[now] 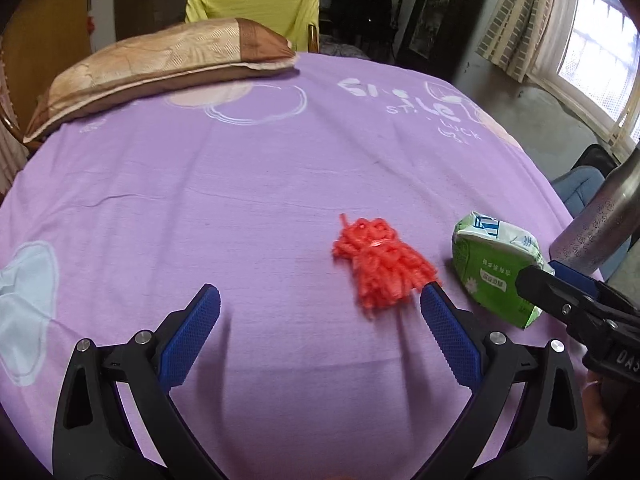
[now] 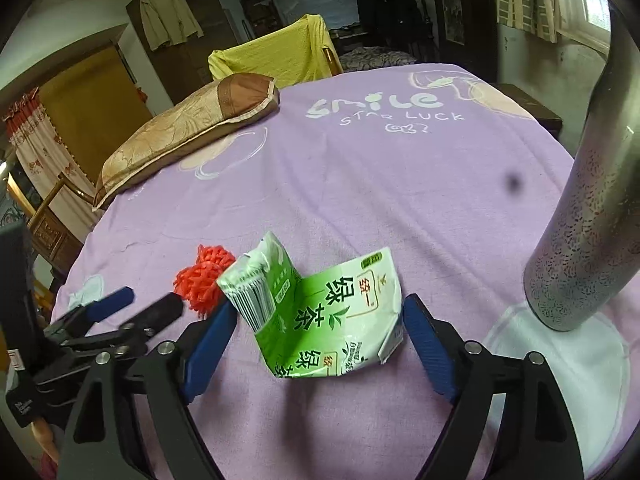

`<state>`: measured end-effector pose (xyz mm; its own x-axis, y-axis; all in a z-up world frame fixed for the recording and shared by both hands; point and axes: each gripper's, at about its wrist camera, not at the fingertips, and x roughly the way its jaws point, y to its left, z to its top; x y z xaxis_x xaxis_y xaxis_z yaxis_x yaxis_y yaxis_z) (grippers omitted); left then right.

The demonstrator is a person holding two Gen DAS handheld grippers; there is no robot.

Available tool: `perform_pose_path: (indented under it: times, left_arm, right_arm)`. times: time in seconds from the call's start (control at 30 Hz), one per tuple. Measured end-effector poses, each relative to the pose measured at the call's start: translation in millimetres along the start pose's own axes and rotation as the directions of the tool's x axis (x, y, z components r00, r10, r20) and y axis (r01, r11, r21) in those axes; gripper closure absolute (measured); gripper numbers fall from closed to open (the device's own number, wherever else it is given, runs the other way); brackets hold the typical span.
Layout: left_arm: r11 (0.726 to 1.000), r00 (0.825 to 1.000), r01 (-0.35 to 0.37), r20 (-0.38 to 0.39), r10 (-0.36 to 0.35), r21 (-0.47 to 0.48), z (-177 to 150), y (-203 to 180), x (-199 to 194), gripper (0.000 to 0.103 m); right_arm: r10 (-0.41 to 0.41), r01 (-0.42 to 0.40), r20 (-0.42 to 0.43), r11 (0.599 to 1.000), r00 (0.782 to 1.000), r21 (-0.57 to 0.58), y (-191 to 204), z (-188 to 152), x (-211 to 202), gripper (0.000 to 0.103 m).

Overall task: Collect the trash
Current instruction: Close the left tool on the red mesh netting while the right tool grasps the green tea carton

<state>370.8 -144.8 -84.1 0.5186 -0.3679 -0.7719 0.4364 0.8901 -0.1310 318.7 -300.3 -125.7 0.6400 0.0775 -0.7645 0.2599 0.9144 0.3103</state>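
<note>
A crushed green tea carton (image 2: 328, 312) lies on the purple bedsheet (image 2: 380, 200) between the wide-open fingers of my right gripper (image 2: 318, 314); the jaws do not press it. It also shows in the left wrist view (image 1: 496, 268) at the right. A red plastic mesh bundle (image 1: 380, 266) lies just ahead of my left gripper (image 1: 320, 300), close to its right fingertip; that gripper is open and empty. The bundle shows left of the carton in the right wrist view (image 2: 204, 276). The left gripper shows there at the left edge (image 2: 136, 300), and the right gripper at the right edge of the left wrist view (image 1: 560, 280).
A tall speckled metal flask (image 2: 580, 232) stands on the bed right of the carton. A brown and beige pillow (image 1: 160, 68) lies at the far left of the bed. A chair draped in yellow cloth (image 1: 256, 12) stands behind the bed.
</note>
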Motion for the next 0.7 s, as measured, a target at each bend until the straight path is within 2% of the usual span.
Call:
perform_pose_path:
  times: [0.17, 0.27, 0.43, 0.6, 0.7]
  left_arm:
    - [0.998, 0.997, 0.017, -0.071, -0.022, -0.066, 17, -3, 28, 0.006]
    - [0.996, 0.995, 0.026, -0.089, -0.033, -0.08, 23, -6, 39, 0.006]
    - [0.99, 0.994, 0.084, -0.065, -0.092, -0.113, 34, -8, 41, 0.006]
    - [0.981, 0.99, 0.101, -0.08, -0.116, -0.168, 41, -6, 54, 0.006]
    - [0.985, 0.993, 0.085, -0.072, -0.096, -0.147, 41, -10, 56, 0.006]
  right_arm:
    - [0.001, -0.003, 0.04, 0.998, 0.999, 0.057, -12, 5, -12, 0.019]
    - [0.002, -0.005, 0.052, 0.998, 0.999, 0.067, -14, 8, -16, 0.019]
    - [0.007, -0.011, 0.053, 0.996, 0.999, 0.086, -17, 8, -16, 0.019]
    - [0.006, -0.011, 0.051, 0.996, 0.999, 0.086, -15, 9, -14, 0.019]
    - [0.009, -0.014, 0.05, 0.995, 0.999, 0.094, -16, 8, -13, 0.018]
